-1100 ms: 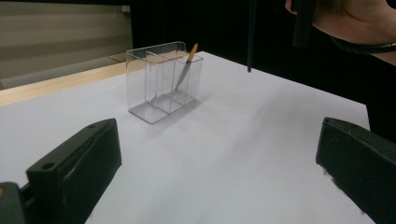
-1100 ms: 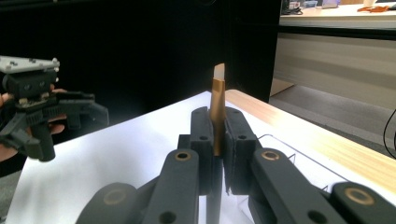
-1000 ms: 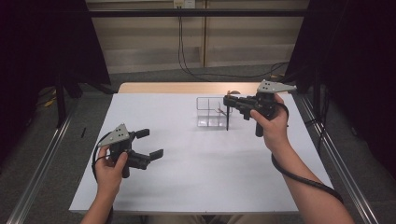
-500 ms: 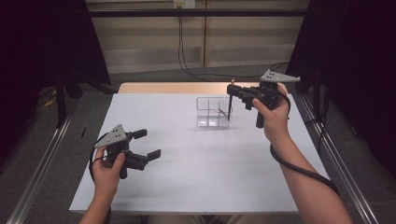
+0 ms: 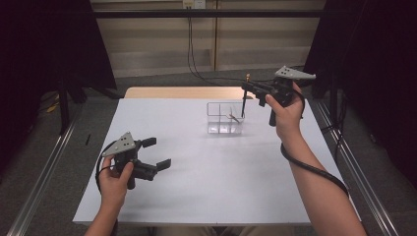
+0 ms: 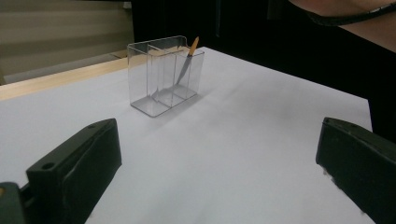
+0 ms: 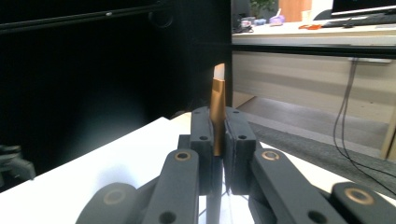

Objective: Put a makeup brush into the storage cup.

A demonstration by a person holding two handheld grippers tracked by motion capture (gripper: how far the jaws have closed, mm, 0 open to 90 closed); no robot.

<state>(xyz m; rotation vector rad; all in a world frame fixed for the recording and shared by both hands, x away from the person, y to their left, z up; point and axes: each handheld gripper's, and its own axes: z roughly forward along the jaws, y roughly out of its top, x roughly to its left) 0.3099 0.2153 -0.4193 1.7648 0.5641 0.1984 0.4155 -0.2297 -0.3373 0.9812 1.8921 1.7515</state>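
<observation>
While the right gripper (image 5: 247,90) hangs above the far right part of the desk (image 5: 196,196), its jaws are clamped narrow on a slim pen-like tool (image 7: 217,109) with a brown upper end and a dark shaft. From the high view the tool hangs upright, its lower tip reaching down at the right end of a clear plastic organiser (image 5: 225,118); whether the tip is inside the box or just beside it I cannot tell. That organiser stands on the far middle of the white desk, split by thin walls into compartments, and a second pen (image 6: 187,60) with an orange top leans tilted in one of the compartments at its right end. Well apart from all this, at the near left, the left gripper (image 5: 156,153) is held just above the desk with its jaws spread wide and nothing between them, pointing toward the organiser
</observation>
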